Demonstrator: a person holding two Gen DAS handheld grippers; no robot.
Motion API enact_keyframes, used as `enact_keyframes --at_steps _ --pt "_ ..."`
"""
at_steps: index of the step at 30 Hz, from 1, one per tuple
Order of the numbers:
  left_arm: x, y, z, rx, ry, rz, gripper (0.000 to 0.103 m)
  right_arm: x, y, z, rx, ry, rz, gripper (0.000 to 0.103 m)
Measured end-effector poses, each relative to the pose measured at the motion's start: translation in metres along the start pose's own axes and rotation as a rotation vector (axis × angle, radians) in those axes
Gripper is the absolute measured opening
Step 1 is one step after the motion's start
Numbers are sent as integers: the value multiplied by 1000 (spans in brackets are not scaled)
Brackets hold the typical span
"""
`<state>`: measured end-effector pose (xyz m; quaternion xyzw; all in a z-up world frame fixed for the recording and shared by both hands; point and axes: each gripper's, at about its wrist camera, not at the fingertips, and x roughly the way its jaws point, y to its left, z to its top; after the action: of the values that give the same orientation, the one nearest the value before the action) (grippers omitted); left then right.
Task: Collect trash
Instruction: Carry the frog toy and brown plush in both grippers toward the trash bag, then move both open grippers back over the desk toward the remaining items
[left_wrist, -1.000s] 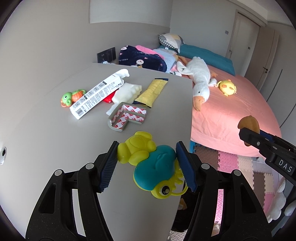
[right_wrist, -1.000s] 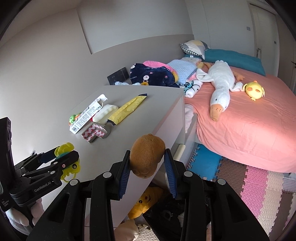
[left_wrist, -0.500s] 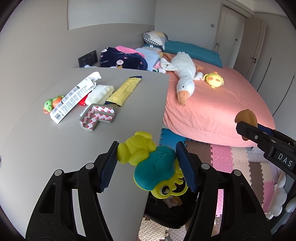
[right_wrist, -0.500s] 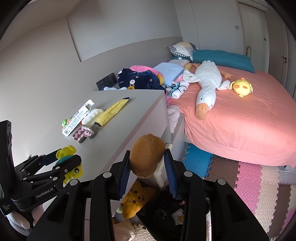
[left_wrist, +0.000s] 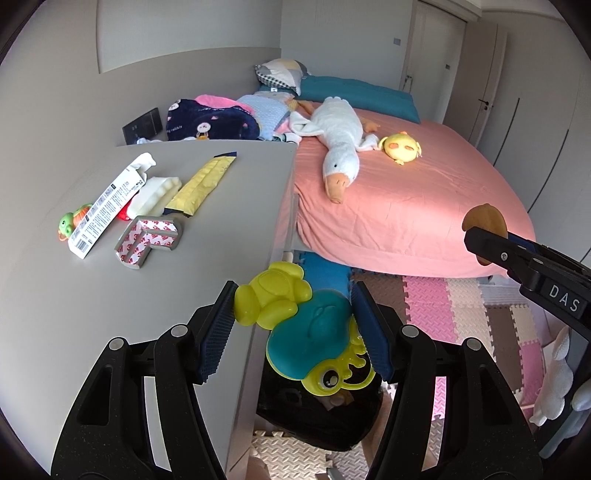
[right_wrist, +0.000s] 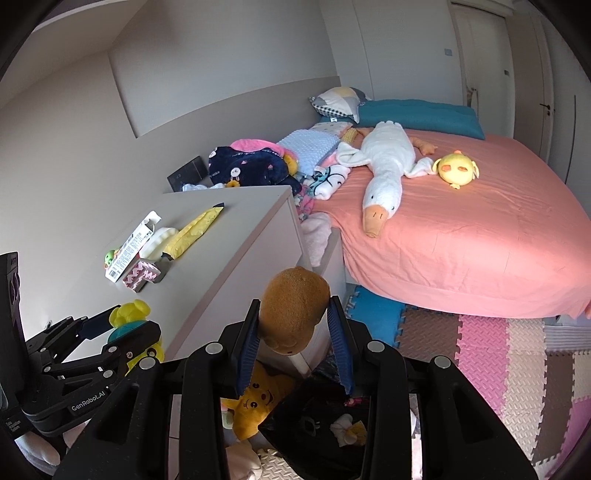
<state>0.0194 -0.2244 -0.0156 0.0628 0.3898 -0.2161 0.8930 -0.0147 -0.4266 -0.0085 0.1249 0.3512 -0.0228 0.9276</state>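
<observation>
My left gripper is shut on a yellow and teal plastic toy, held past the grey table's right edge above a black bag on the floor. My right gripper is shut on a brown plush toy, also above the black bag. On the table lie a white carton, a yellow wrapper, white foam and an L-shaped tape piece. The right gripper shows at the right of the left wrist view.
A small green and orange toy sits at the table's left. A pink bed with a white goose plush and a yellow chick plush stands to the right. Foam floor mats cover the floor. A yellow plush lies beside the bag.
Both grippers have drawn back and to the right from the table with their toys held. The left gripper now hangs past the table edge over the black bag.
</observation>
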Motion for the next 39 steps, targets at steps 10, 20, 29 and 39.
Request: enact_keyframes --at_steps 10,20,29,39 --pt "11 -35 -1 79 28 -56 61 -5 -27 -3 45 6 -47 38" --pt "19 -53 -2 122 54 -77 61 -3 -45 -7 81 15 -70 38" --pt "34 -50 -10 118 126 -120 82 14 -59 -7 141 81 -110 71" --pt "31 -20 -8 55 101 -44 96 11 -65 -3 158 45 -149 81"
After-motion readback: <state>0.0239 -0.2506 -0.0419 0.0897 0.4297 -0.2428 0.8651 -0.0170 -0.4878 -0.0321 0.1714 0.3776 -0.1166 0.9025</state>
